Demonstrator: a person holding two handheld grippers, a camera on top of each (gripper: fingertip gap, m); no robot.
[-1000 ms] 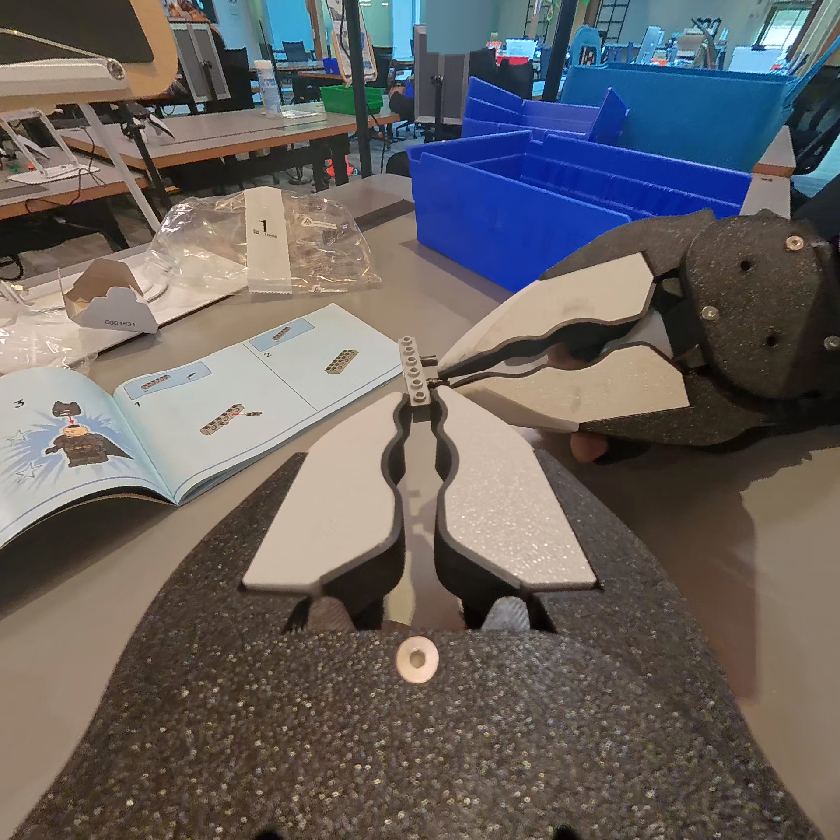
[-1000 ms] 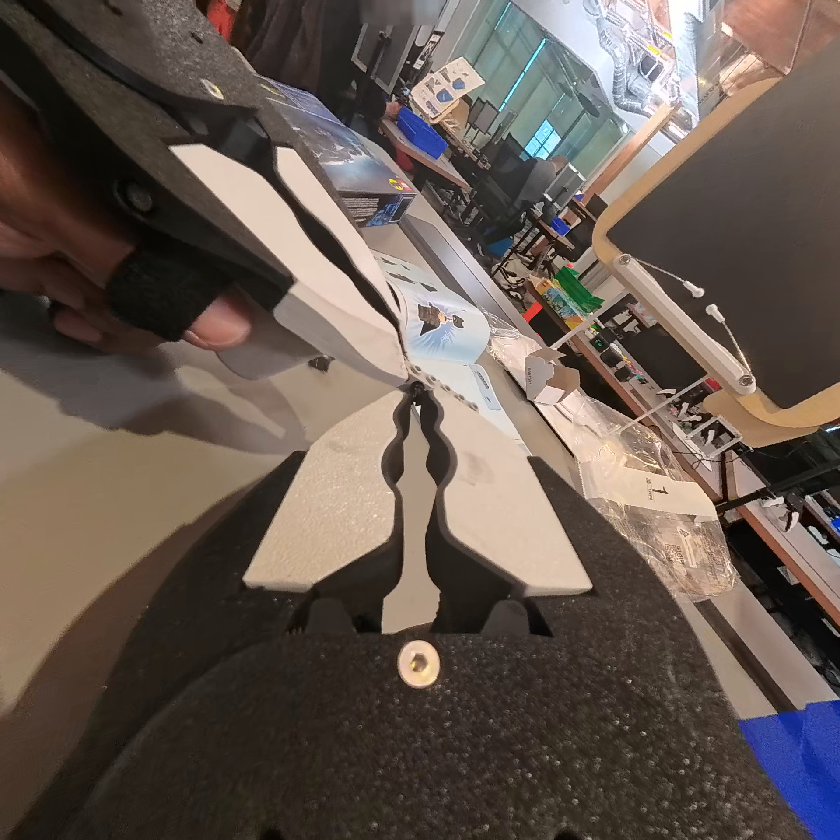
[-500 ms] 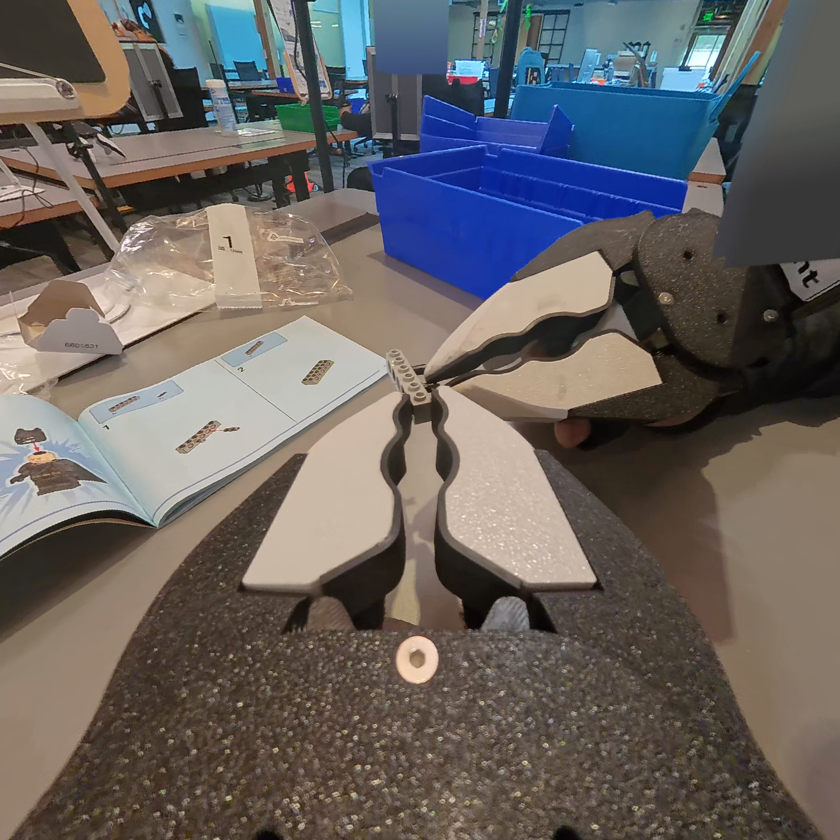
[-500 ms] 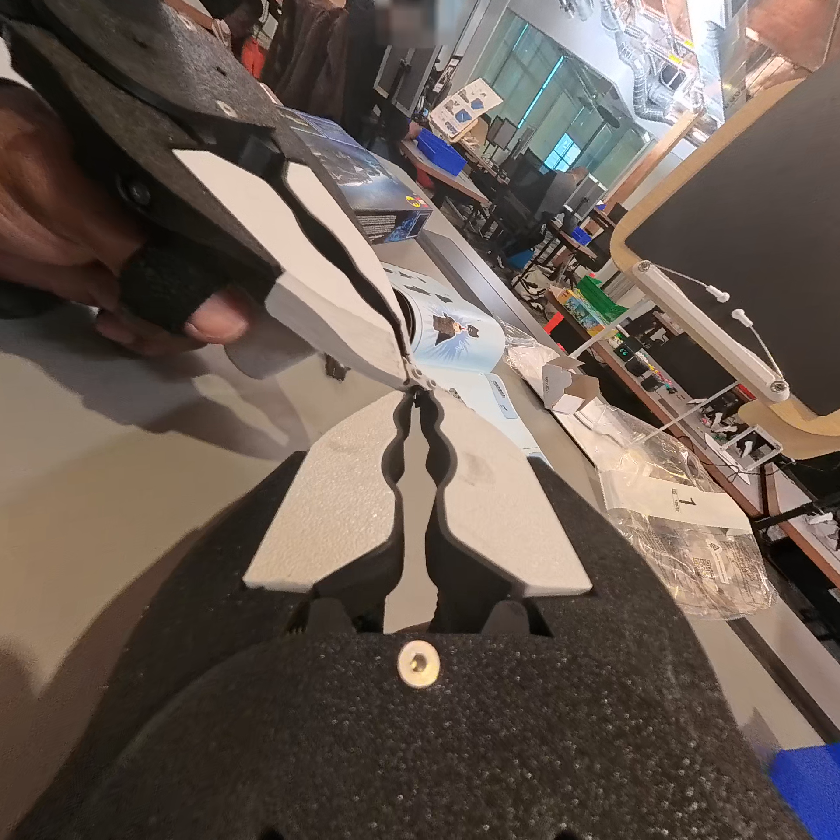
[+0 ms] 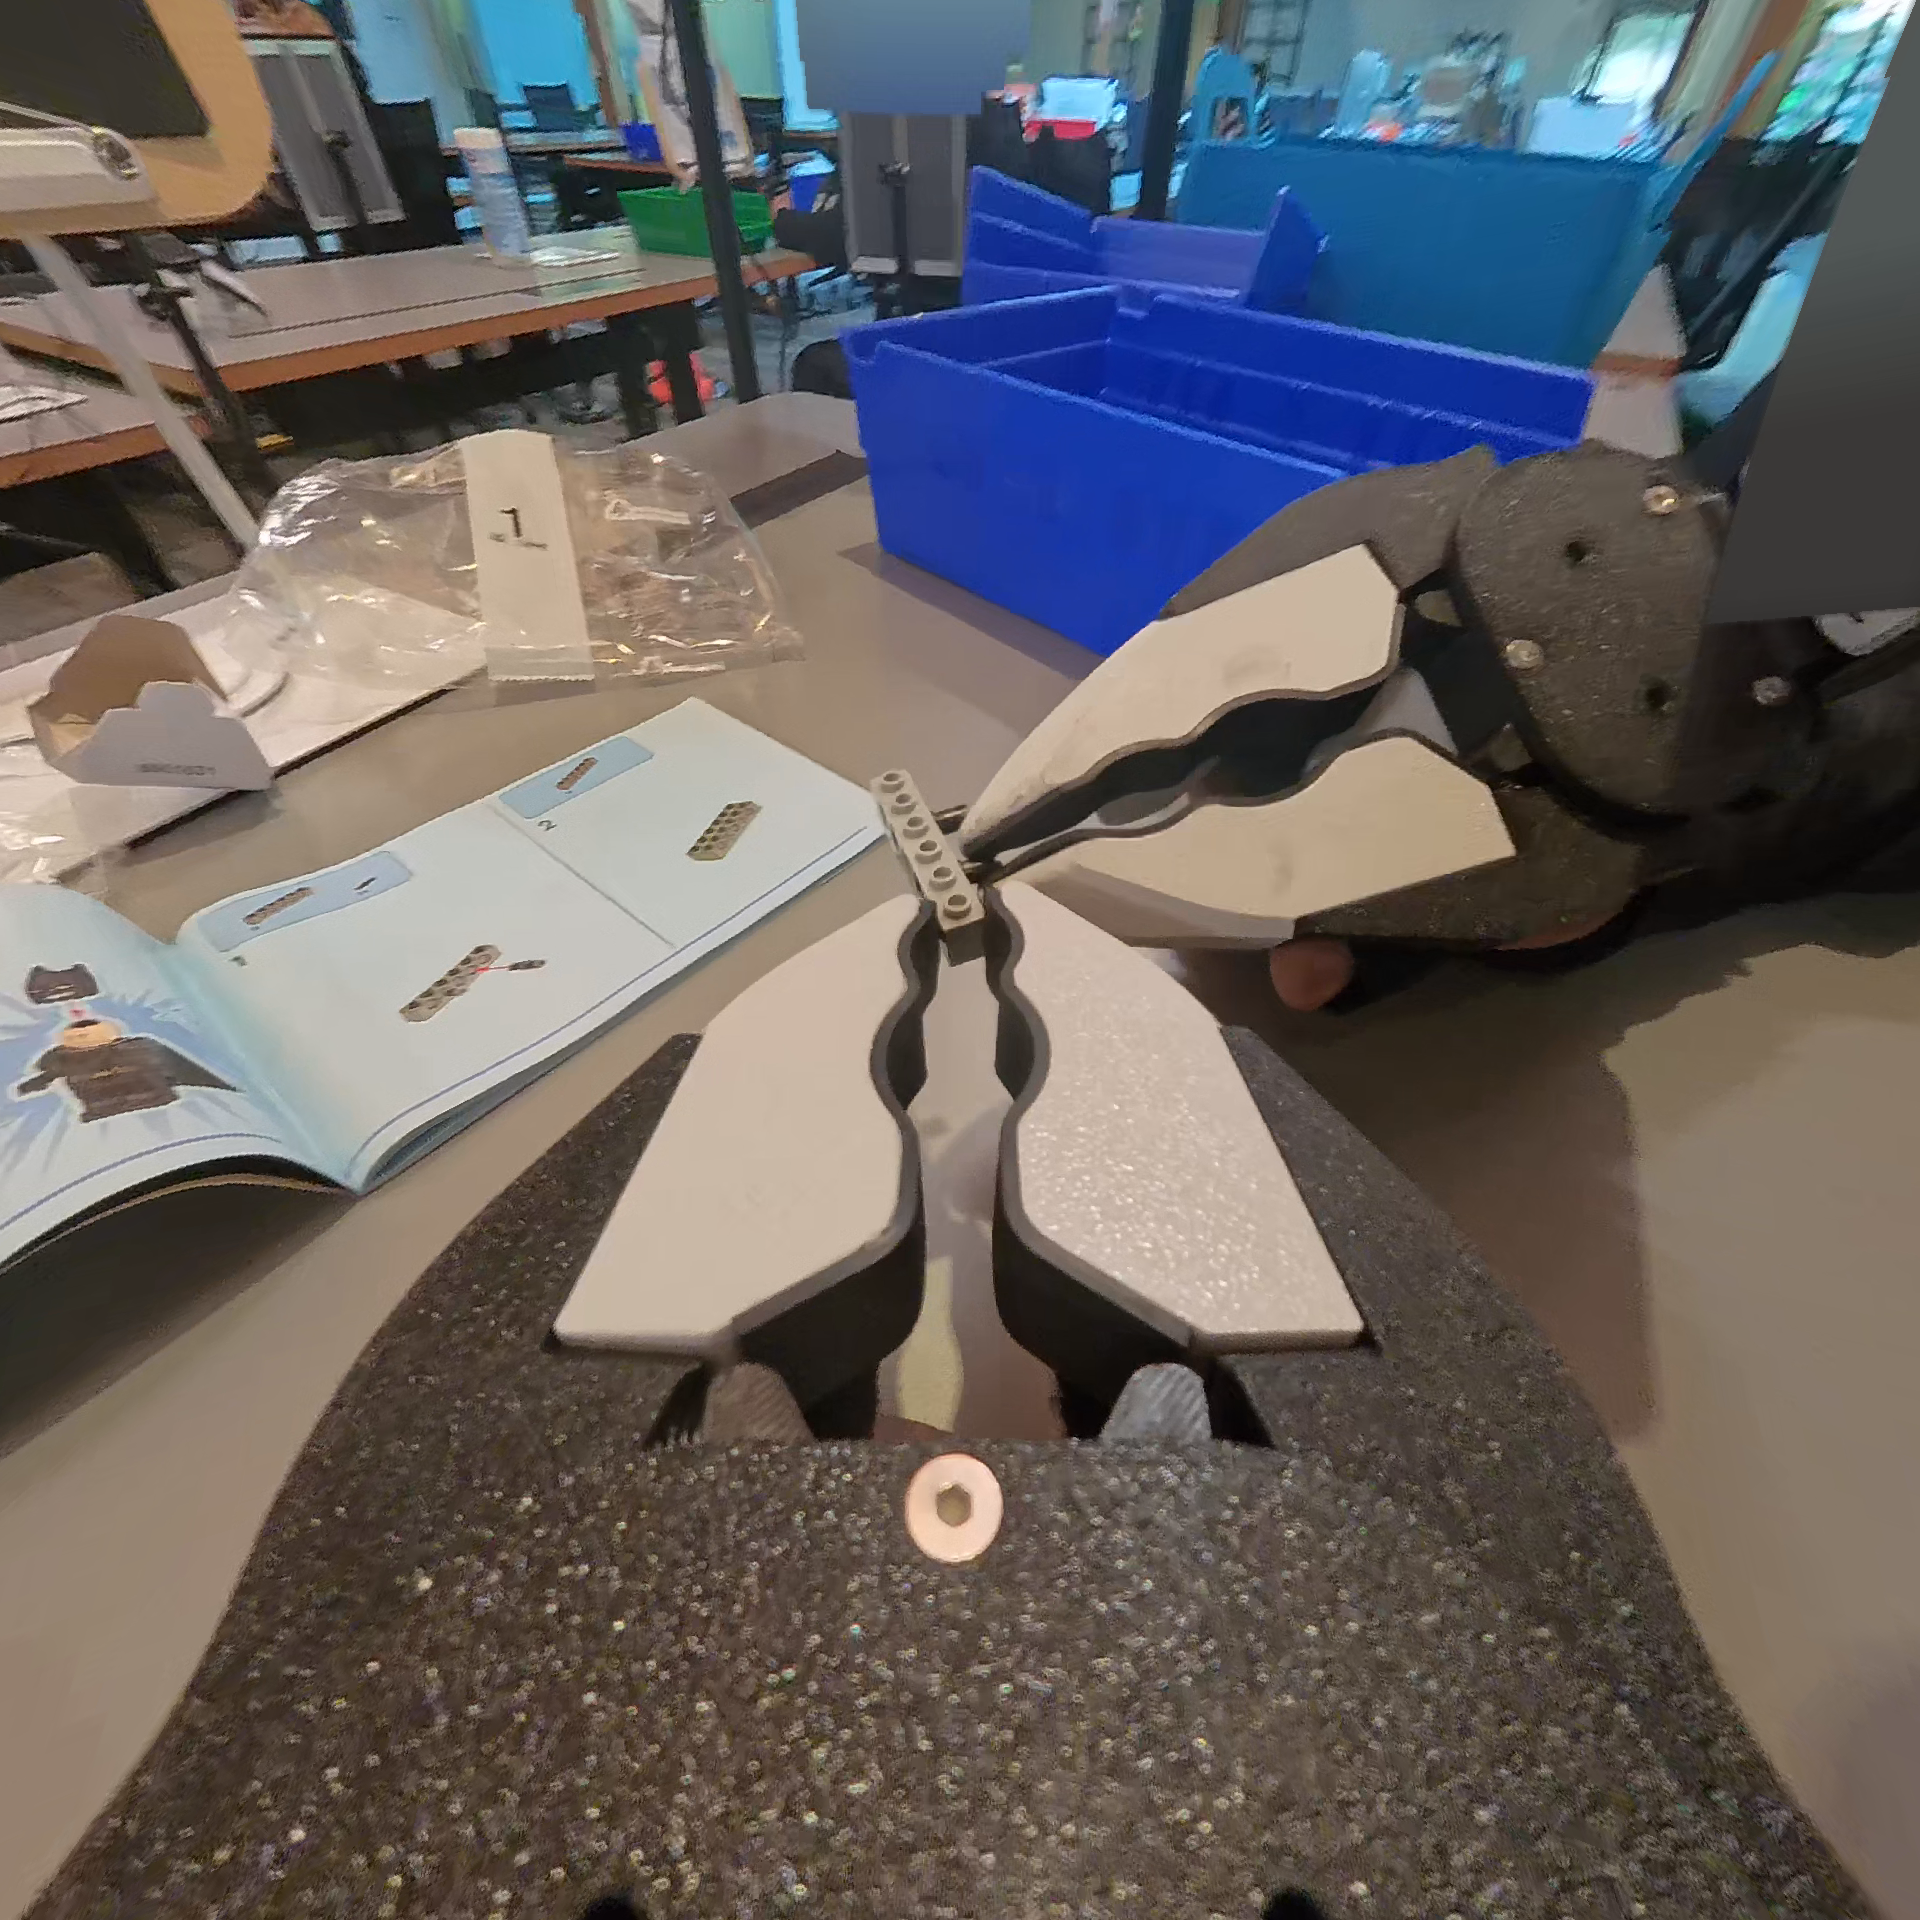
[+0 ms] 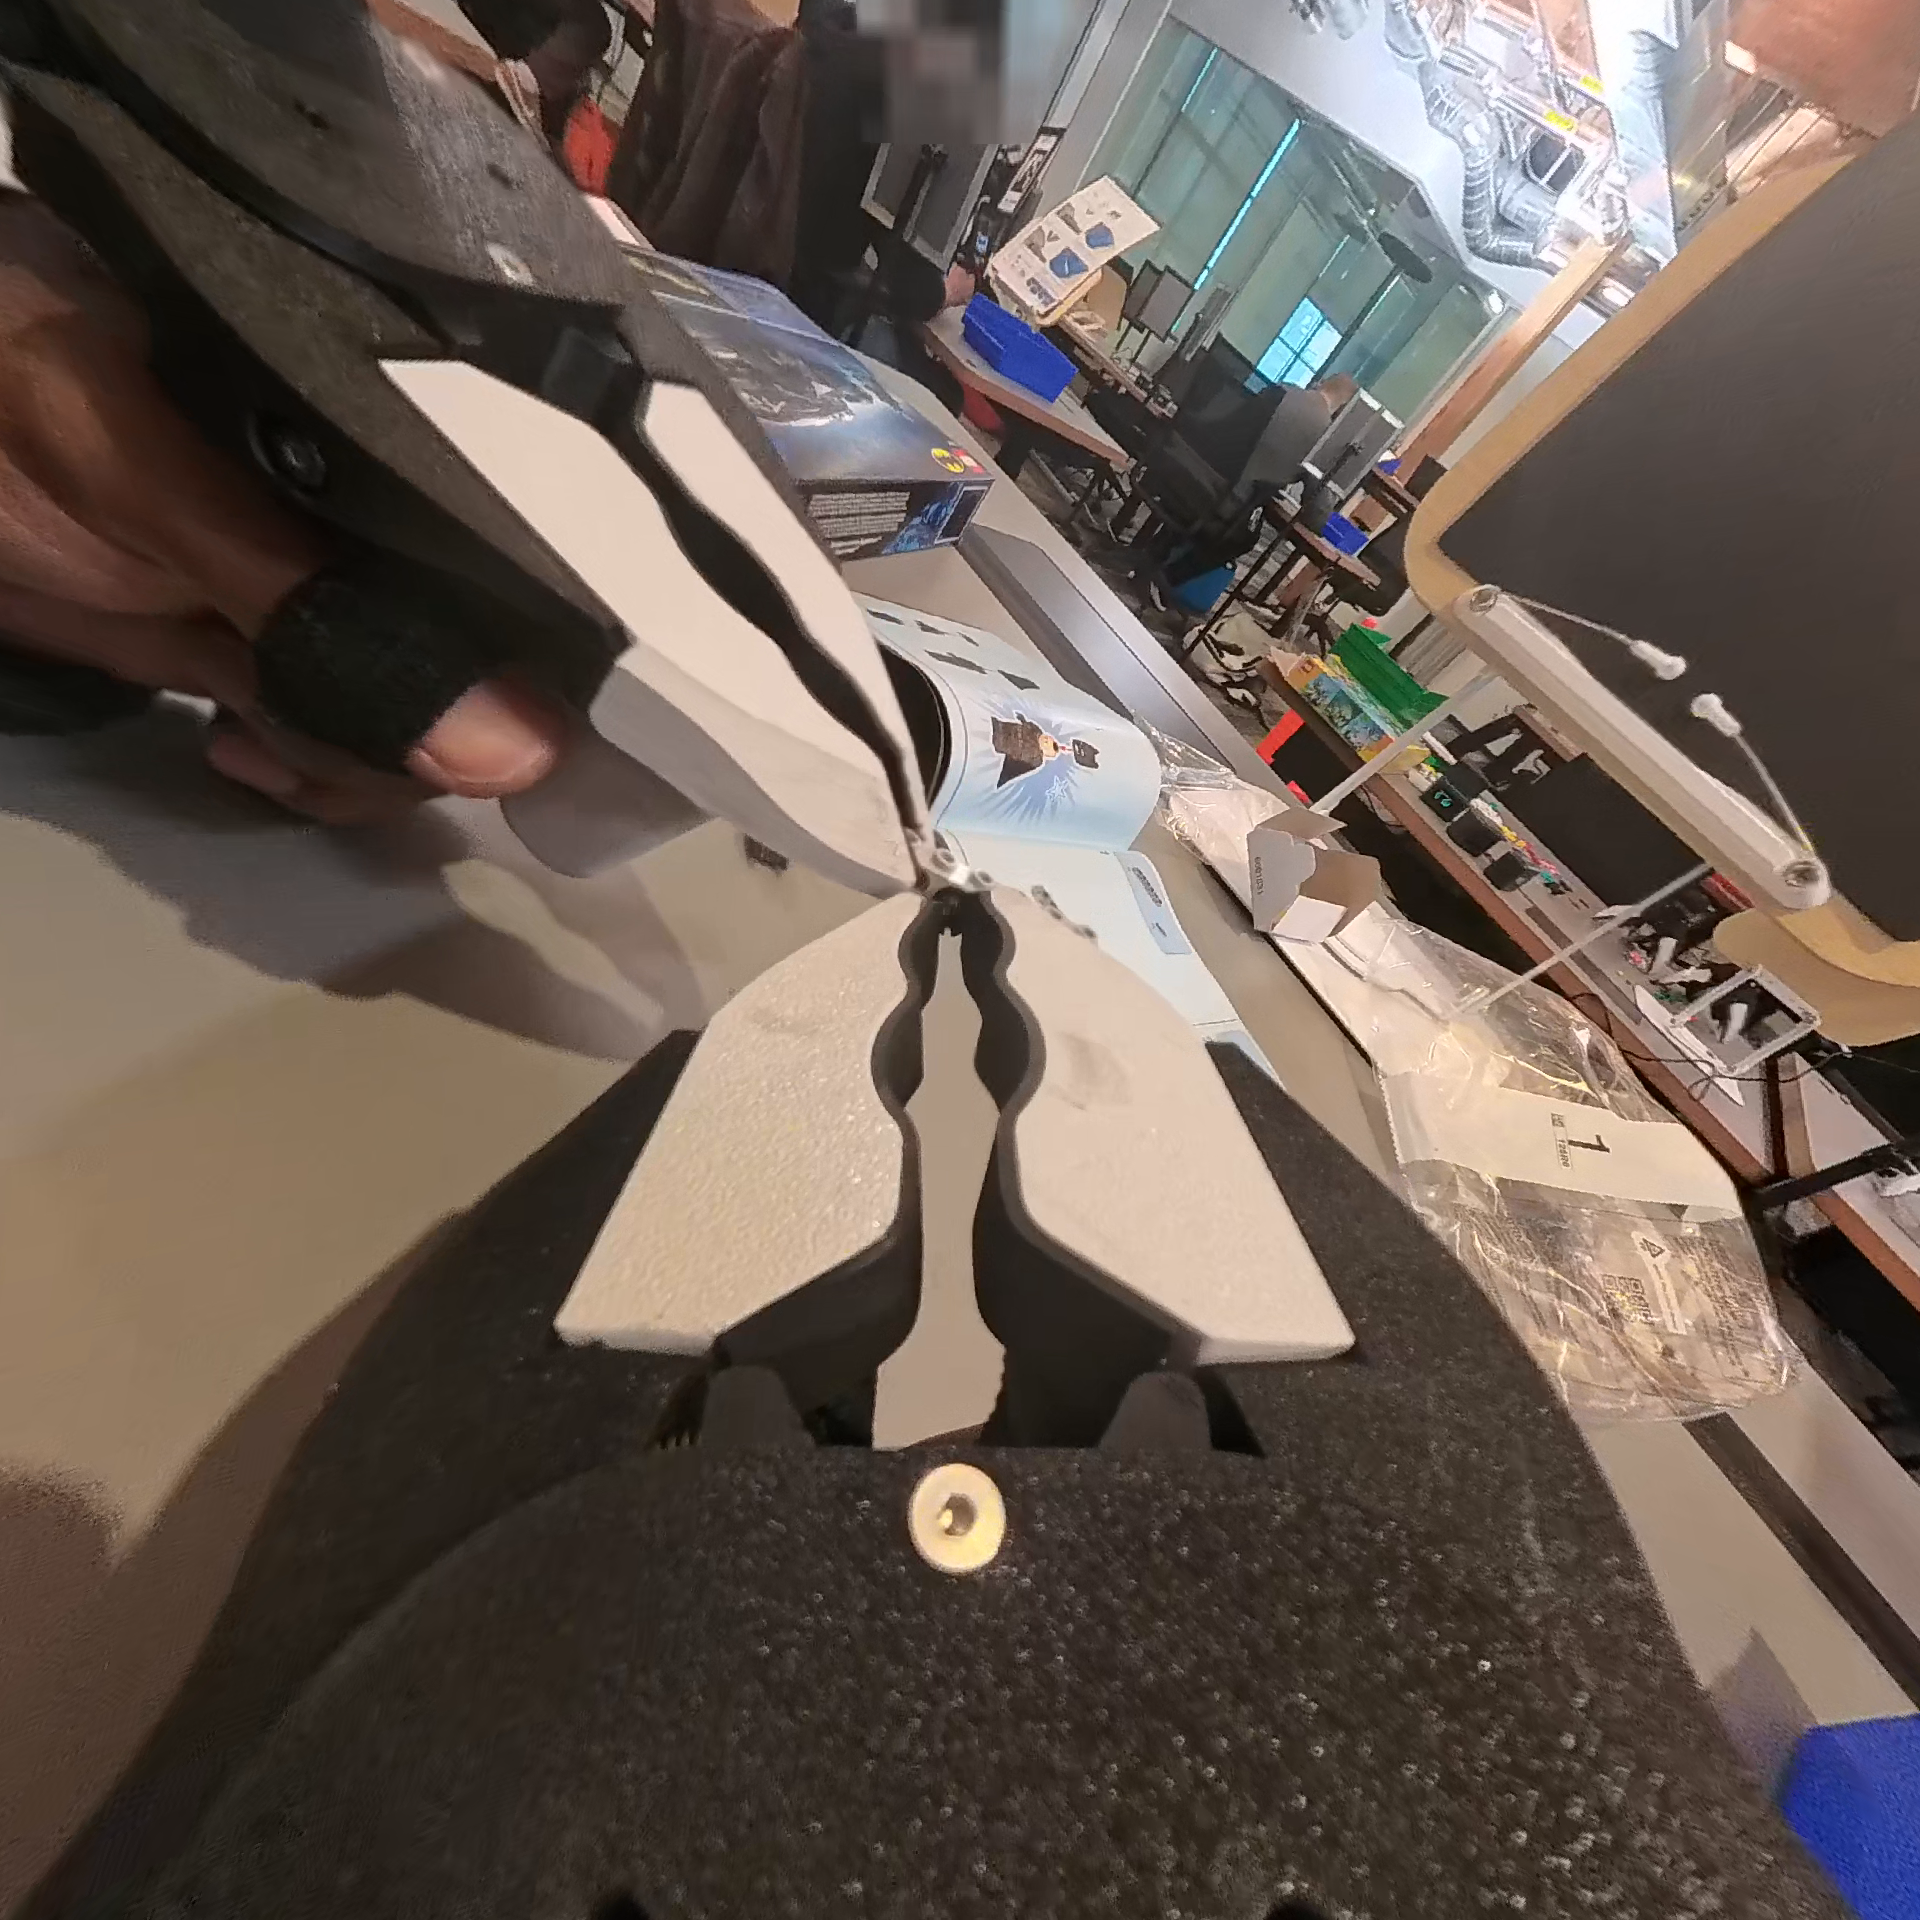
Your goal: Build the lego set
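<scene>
- Left gripper (image 5: 958,925): we see its two grey fingers nearly closed, pads pressed on the near end of a grey studded plastic beam brick (image 5: 928,864), six studs showing, held above the table.
- Right gripper (image 5: 971,844) comes in from the right, jaws all but closed on a small black pin (image 5: 954,823) at the beam's side. In its own view the tips (image 6: 948,914) meet on that dark piece, the left gripper's fingers just above.
- Against half a second ago: the grips are unchanged; the beam sits a touch higher and more upright in the left view, and the right gripper has tilted up slightly. The left camera has swung a little, shifting the background leftward.
- Counts: two grippers, one beam, one pin.
- One open pale-blue instruction booklet (image 5: 436,935) lies flat left of the beam, beneath and beyond it.
- One clear plastic bag with a white numbered strip (image 5: 520,561) farther left; one small white cardboard piece (image 5: 145,727) near it.
- Two blue plastic bins (image 5: 1143,457), one behind the other, on the grey table (image 5: 1558,1299).
- One dark printed box (image 6: 862,457) behind the left gripper in the right view.
- One bare fingertip in a black fingerless glove (image 6: 478,738) under the left gripper.
</scene>
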